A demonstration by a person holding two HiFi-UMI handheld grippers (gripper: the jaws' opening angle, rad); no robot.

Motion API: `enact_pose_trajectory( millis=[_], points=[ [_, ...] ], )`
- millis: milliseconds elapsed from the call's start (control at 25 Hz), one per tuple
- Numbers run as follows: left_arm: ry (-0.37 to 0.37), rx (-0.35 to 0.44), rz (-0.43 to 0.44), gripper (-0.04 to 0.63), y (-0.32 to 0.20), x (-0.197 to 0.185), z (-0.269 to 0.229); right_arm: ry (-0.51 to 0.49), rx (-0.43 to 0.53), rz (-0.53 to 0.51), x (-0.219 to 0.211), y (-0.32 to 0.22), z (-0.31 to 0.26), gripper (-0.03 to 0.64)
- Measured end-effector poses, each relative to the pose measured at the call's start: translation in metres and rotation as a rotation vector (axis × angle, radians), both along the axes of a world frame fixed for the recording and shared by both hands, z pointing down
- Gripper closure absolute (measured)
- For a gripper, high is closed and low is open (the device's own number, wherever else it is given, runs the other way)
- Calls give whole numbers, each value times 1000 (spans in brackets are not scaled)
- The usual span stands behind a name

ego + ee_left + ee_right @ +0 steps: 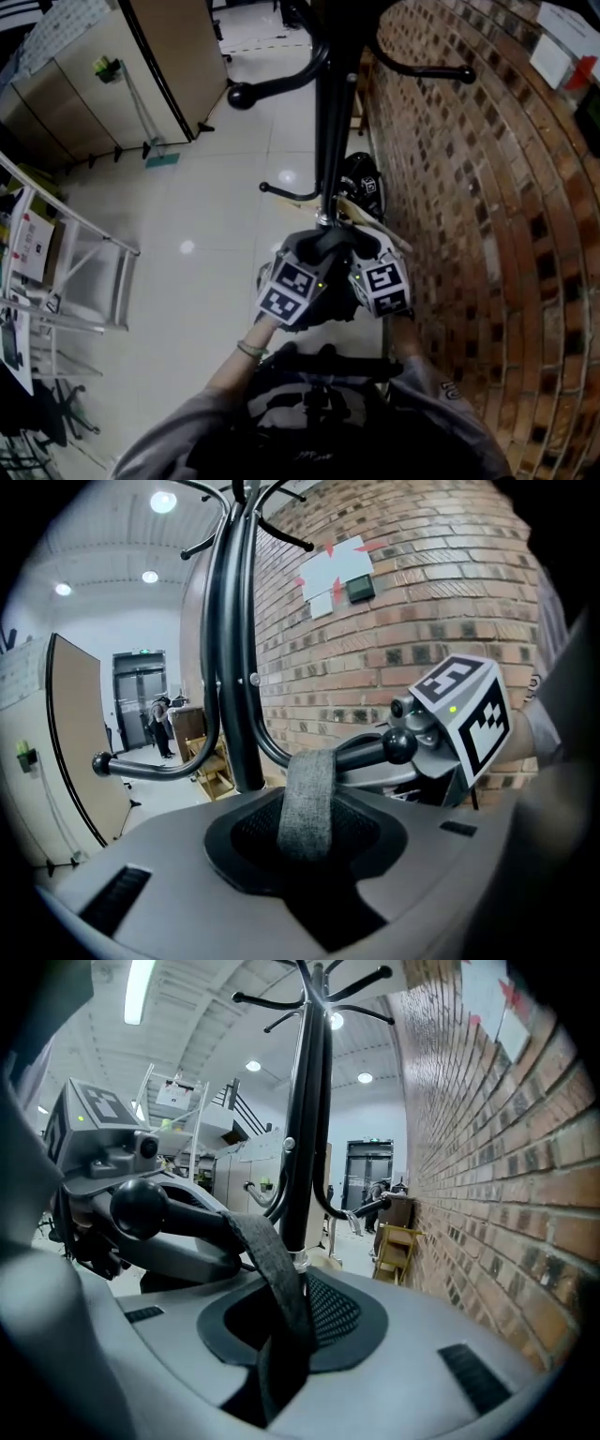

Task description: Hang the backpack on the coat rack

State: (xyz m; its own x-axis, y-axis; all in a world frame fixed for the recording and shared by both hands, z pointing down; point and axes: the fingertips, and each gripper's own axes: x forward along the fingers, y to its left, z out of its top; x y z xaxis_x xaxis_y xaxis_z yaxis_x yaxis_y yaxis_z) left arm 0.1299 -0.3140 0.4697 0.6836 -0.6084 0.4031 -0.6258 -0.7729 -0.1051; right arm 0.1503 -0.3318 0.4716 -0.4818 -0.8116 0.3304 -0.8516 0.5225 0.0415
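Observation:
The black coat rack pole (328,141) rises close to the brick wall, right in front of me. A grey backpack (141,874) fills the lower half of both gripper views, and its top (450,1335) has a dark mesh patch. Its grey top loop (309,799) lies over a ball-ended hook (398,745). The same loop (272,1269) and hook (139,1208) appear in the right gripper view. My left gripper (305,258) and right gripper (370,258) flank the backpack top under that hook. The backpack hides both sets of jaws.
The brick wall (487,187) runs close along the right. Another curved hook arm (281,84) sticks out to the left of the pole. A white metal frame (84,272) and a beige cabinet (112,75) stand at the left. A yellow wooden chair (394,1246) is by the wall.

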Motion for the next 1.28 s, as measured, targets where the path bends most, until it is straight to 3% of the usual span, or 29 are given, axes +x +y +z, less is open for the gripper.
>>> enact_pose_trajectory(
  millis=[160,200,240,480,560,640,680,800,920,1280],
  points=[
    [-8,6,9,463,6,-8,-3,19,-20,54,3,7,3,530],
    [-17,15,16,458,8,-11,-4,18,-25,65,8,9,4,477],
    [-23,23,24,454,11,-14,-5,9,-31,78,13,13,5,471],
    [36,5,52,457,32,-38,-5,-113,-63,192,30,50,8,463],
    [52,4,65,480,40,-45,-2,-172,-71,252,33,65,12,480],
    [105,11,81,580,48,-48,-5,-227,-58,315,33,79,13,557],
    [137,7,90,583,51,-49,-8,-248,-53,343,32,85,14,600],
    [208,-30,124,591,61,-50,-8,-295,-39,388,23,103,13,606],
    [233,-57,171,591,72,-55,-8,-307,-18,407,6,120,7,607],
    [225,-60,325,591,118,-54,-8,-271,10,520,-21,157,2,607]
  ],
)
